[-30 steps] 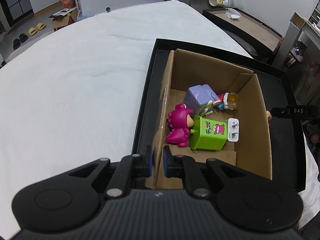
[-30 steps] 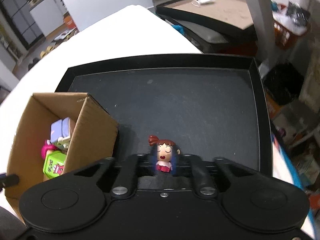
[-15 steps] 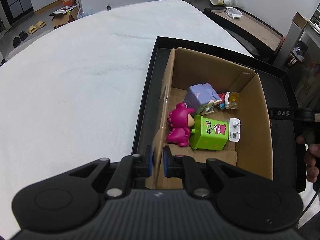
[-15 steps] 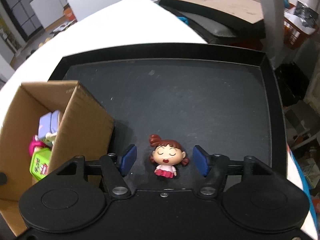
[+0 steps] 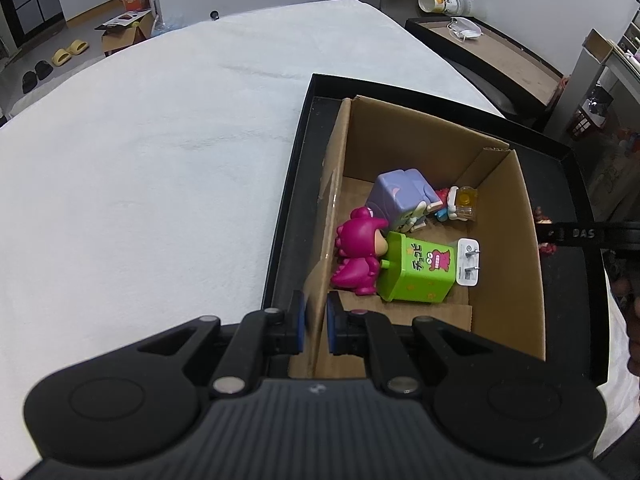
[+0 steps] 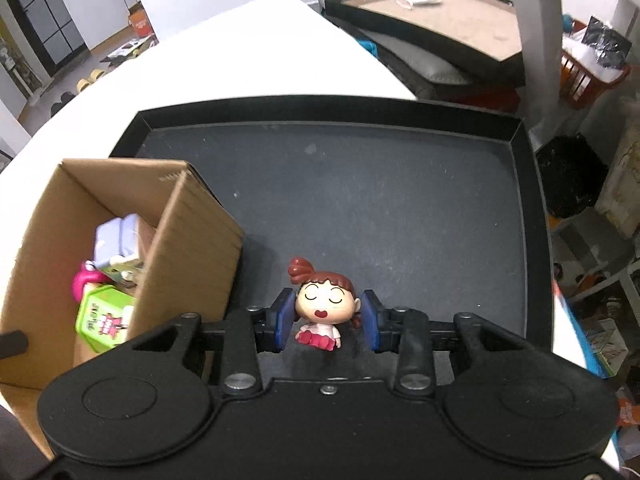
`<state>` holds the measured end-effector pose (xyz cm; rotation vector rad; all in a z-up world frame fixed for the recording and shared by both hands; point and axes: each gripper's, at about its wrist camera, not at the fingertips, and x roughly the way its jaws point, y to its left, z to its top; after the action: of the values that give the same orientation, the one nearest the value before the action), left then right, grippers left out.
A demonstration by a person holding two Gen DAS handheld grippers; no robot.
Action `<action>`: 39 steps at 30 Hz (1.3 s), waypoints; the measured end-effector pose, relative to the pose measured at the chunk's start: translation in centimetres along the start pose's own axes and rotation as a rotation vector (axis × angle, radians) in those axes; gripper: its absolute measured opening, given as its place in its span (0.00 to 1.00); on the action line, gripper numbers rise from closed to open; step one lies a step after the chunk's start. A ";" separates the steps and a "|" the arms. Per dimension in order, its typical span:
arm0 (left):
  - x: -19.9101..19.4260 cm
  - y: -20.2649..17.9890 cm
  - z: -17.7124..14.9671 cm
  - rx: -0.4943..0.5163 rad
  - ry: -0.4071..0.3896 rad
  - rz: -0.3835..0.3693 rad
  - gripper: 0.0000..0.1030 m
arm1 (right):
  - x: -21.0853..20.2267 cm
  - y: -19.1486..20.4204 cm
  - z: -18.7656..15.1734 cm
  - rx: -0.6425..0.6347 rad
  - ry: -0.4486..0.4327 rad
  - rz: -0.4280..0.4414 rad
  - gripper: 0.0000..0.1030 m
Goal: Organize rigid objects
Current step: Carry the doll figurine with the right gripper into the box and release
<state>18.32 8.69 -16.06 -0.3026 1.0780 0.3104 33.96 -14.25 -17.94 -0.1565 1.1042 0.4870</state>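
A small doll with red-brown hair sits on the black tray, right of the cardboard box. My right gripper straddles the doll's head, pads close on both sides; the left pad looks to touch the head and a small gap shows on the right. My left gripper is shut on the box's near left wall. Inside the box lie a magenta dinosaur figure, a green carton toy, a lilac cube toy, a white plug and a small figure.
The tray rests on a white table. The right gripper's black finger and part of the doll show past the box's right wall in the left wrist view. A side table and clutter stand beyond the table's far right.
My right gripper opened around the doll half a second ago and has now narrowed onto its head. My left gripper stays shut on the box wall.
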 end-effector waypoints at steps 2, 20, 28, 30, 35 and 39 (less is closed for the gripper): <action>-0.1 0.0 0.0 -0.004 -0.002 -0.002 0.09 | -0.9 0.1 0.0 0.007 -0.012 0.002 0.34; -0.3 0.6 -0.2 -0.023 -0.011 -0.028 0.10 | -7.2 4.1 1.3 -0.057 -0.119 0.050 0.34; -0.3 0.8 -0.2 -0.029 -0.013 -0.042 0.10 | -7.6 6.0 1.6 -0.084 -0.125 0.064 0.34; -0.3 0.9 -0.2 -0.028 -0.014 -0.047 0.10 | -7.6 6.5 1.7 -0.096 -0.126 0.069 0.34; -0.3 0.9 -0.2 -0.022 -0.016 -0.049 0.10 | -7.4 7.5 2.0 -0.111 -0.122 0.079 0.34; -0.3 1.0 -0.3 -0.022 -0.018 -0.055 0.10 | -7.3 8.5 2.0 -0.129 -0.119 0.093 0.34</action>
<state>17.59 9.43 -16.01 -0.3483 1.0471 0.2757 29.16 -8.21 -9.64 -0.1871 0.9674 0.6429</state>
